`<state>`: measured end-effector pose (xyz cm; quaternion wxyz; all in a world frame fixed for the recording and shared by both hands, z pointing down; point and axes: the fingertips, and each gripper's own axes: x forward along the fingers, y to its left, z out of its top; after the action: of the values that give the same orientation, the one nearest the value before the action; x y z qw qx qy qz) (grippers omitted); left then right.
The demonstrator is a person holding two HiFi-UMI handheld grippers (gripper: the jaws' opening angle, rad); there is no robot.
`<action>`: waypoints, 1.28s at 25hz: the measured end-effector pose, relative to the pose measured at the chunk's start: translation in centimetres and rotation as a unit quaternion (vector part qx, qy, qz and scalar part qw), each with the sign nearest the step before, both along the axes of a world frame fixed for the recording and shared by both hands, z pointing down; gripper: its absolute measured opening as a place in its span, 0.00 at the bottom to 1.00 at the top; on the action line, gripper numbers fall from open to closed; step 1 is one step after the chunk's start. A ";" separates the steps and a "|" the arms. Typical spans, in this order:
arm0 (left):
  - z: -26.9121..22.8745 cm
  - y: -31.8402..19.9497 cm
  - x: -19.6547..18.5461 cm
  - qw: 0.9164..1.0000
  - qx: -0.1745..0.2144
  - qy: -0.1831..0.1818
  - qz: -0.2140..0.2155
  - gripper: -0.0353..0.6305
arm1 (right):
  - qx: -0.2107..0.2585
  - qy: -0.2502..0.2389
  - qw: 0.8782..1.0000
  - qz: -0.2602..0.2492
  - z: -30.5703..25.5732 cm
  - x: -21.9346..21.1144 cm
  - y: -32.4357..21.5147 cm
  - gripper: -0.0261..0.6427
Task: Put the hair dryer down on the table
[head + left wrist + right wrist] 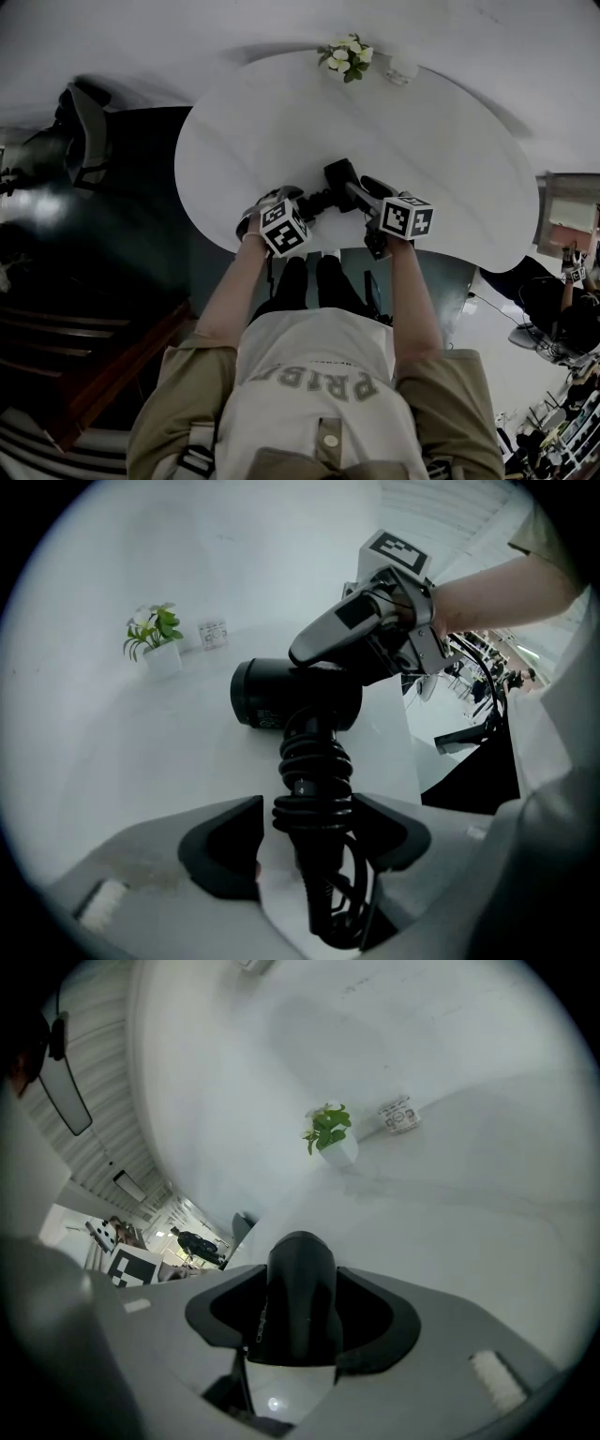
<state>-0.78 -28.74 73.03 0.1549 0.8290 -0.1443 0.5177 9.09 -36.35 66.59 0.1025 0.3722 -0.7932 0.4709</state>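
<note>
The black hair dryer (340,178) hangs or lies just over the near edge of the round white table (281,122); I cannot tell if it touches the top. My right gripper (354,189) is shut on its barrel (300,1283), with the pads pressed to both sides. In the left gripper view the right gripper (319,656) clasps that barrel (281,697) from above. The handle, with the cord coiled round it (312,780), stands between the jaws of my left gripper (309,834). Those jaws stand wide, and a gap shows beside the left pad (230,850).
A small potted plant (347,58) and a small white jar (401,70) stand at the table's far edge. A chair (84,131) is on the dark floor to the left. My legs are under the near edge, and desks crowd the right.
</note>
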 end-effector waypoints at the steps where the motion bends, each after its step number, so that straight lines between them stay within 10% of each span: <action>1: -0.1 0.0 -0.2 1.000 -0.001 0.000 -0.001 0.52 | -0.001 -0.001 1.000 0.004 0.0 0.1 0.0 0.39; 7: -3.4 -0.8 -1.7 0.998 0.013 0.045 -0.052 0.56 | 0.038 -0.032 0.997 0.056 -3.3 1.1 -1.5 0.38; 11: -9.5 -2.6 -2.9 0.981 0.051 0.136 -0.132 0.56 | 0.110 -0.027 0.989 0.100 -8.6 3.0 -2.1 0.38; 14: -15.5 -3.9 -4.6 0.949 0.095 0.223 -0.203 0.56 | 0.182 -0.005 0.972 0.150 -13.7 5.0 -2.1 0.38; 17: -22.3 -4.7 -7.2 0.900 0.182 0.288 -0.272 0.53 | 0.256 0.048 0.951 0.168 -18.7 6.2 -0.8 0.37; 22: -30.7 -4.1 -11.2 0.831 0.345 0.296 -0.321 0.33 | 0.350 0.143 0.912 0.159 -24.9 6.6 1.4 0.36; 30: -35.5 -2.3 -13.3 0.785 0.438 0.297 -0.323 0.06 | 0.408 0.179 0.878 0.176 -29.6 6.4 4.2 0.21; 32: -36.4 -2.0 -13.3 0.778 0.449 0.302 -0.319 0.06 | 0.423 0.188 0.868 0.182 -30.4 6.3 4.7 0.05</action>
<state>-14.06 -30.72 36.58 -0.0430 0.8247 -0.5626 0.0379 15.43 -31.60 36.16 -0.0051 0.5990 -0.8004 0.0221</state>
